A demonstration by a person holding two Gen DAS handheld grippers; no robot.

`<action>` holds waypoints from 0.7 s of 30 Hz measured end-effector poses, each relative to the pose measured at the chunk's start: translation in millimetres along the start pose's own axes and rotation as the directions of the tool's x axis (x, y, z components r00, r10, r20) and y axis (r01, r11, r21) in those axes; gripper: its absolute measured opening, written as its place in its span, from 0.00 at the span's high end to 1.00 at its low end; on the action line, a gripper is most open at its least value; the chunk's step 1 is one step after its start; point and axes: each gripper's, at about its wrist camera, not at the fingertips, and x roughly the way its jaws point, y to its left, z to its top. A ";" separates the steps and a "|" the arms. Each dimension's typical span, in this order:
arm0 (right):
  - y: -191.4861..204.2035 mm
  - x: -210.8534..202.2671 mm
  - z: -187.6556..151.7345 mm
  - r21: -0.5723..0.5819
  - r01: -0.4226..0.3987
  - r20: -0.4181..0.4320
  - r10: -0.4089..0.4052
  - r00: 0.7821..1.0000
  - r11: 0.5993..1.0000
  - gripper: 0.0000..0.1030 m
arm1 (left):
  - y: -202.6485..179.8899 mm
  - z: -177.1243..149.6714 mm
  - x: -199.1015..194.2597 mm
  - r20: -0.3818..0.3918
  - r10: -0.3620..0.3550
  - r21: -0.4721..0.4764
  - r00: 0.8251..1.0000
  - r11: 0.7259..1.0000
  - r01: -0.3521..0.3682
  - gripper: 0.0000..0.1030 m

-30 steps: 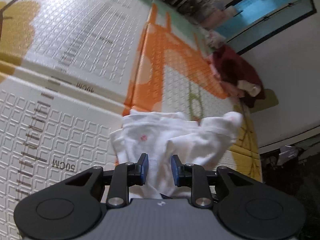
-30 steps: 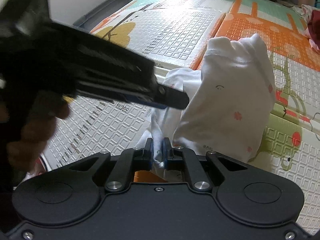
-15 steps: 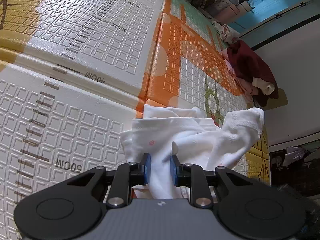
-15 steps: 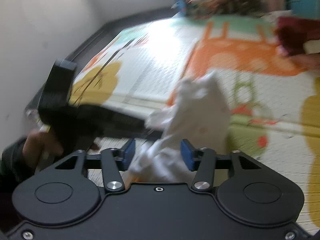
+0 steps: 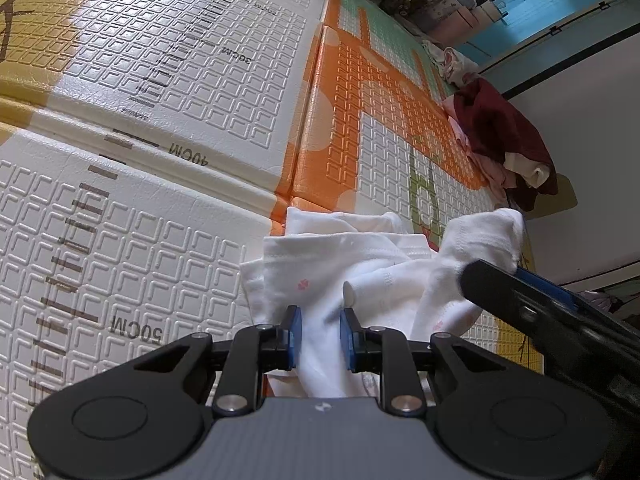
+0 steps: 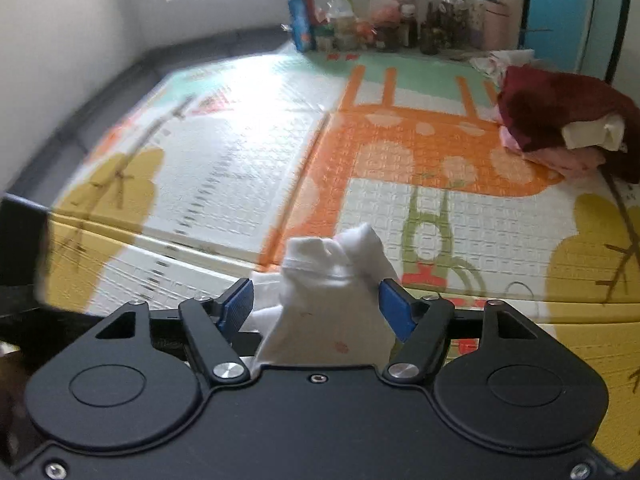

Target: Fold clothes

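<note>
A small white garment with tiny pink flower prints sits bunched up on the patterned foam play mat. My left gripper is shut on a fold of it, with cloth squeezed between the blue pads. My right gripper is open, its blue fingers spread wide on either side of the raised white garment without pinching it. In the left wrist view one right finger reaches in from the right beside the cloth. A dark blur at the left edge of the right wrist view is the left gripper's body.
A pile of dark red and pink clothes lies at the mat's far right, also in the left wrist view as a heap. Bottles, boxes and bags line the far wall beside a blue door.
The right gripper was shut on the white garment a second ago and has opened and drawn back. The left gripper has kept its hold, and the garment has sunk a little.
</note>
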 end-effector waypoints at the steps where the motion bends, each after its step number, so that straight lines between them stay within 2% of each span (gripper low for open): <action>1: 1.9 4.3 0.7 0.002 0.018 -0.007 -0.018 1.000 1.000 0.43 | 0.0 0.1 0.1 0.000 -0.001 -0.001 1.000 1.000 0.001 0.77; 2: 2.9 8.8 0.9 0.005 0.030 -0.019 -0.029 0.999 1.000 0.55 | 0.2 0.1 0.2 0.000 -0.001 -0.001 1.000 1.000 0.001 0.77; 5: 1.0 21.2 1.6 0.027 0.033 -0.068 -0.031 0.997 0.999 0.80 | 0.0 0.2 0.3 -0.001 -0.002 0.001 1.000 1.000 0.002 0.77; 7: -2.4 25.2 0.9 0.051 0.028 -0.090 -0.024 0.996 0.998 0.87 | -0.2 0.2 0.7 -0.002 -0.003 0.001 1.000 1.000 0.003 0.77; 11: -9.8 19.1 -1.5 0.086 0.014 -0.076 -0.008 0.997 0.996 0.93 | -0.3 0.8 1.1 -0.004 -0.005 0.002 1.000 1.000 0.005 0.77; 16: -11.5 0.5 3.5 0.101 -0.061 -0.054 0.067 0.996 0.993 0.93 | 0.8 1.6 1.6 -0.008 -0.012 0.005 1.000 1.000 0.012 0.77; 21: -4.3 -3.5 7.6 0.100 -0.160 -0.062 0.167 0.984 0.982 0.93 | 4.3 1.9 1.6 -0.011 -0.029 -0.002 1.000 1.000 0.029 0.77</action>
